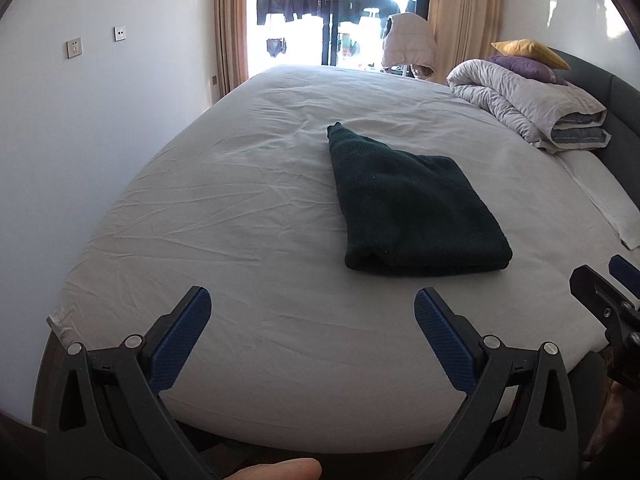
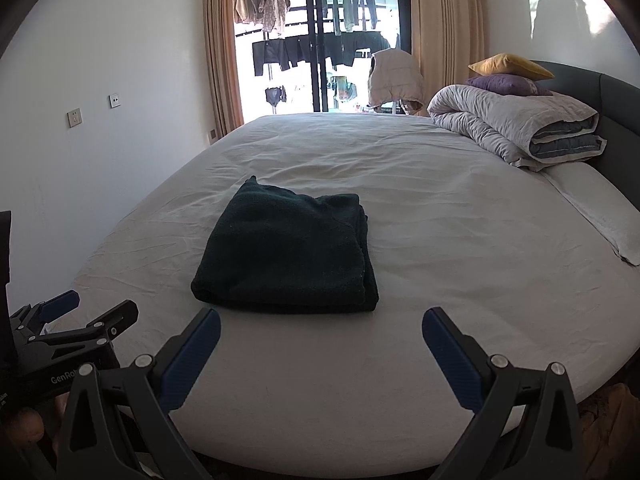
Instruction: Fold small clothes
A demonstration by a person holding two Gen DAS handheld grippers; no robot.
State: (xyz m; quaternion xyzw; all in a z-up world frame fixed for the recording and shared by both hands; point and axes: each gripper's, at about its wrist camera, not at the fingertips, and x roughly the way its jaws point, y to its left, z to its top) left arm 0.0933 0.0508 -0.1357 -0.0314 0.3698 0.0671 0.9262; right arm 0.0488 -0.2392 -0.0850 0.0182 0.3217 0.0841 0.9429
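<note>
A dark green fleece garment (image 1: 412,208) lies folded into a flat rectangle on the white bed sheet (image 1: 248,216); it also shows in the right wrist view (image 2: 292,252). My left gripper (image 1: 312,308) is open and empty, held over the near edge of the bed, short of the garment and to its left. My right gripper (image 2: 320,328) is open and empty, just in front of the garment's near edge. The right gripper shows at the right edge of the left wrist view (image 1: 608,280). The left gripper shows at the lower left of the right wrist view (image 2: 76,312).
A rolled grey duvet (image 2: 516,124) with a purple pillow (image 2: 508,84) and a yellow pillow (image 2: 512,66) sits at the far right by the dark headboard (image 2: 616,104). A white wall (image 2: 100,120) runs along the bed's left side. A glass balcony door (image 2: 320,40) stands behind.
</note>
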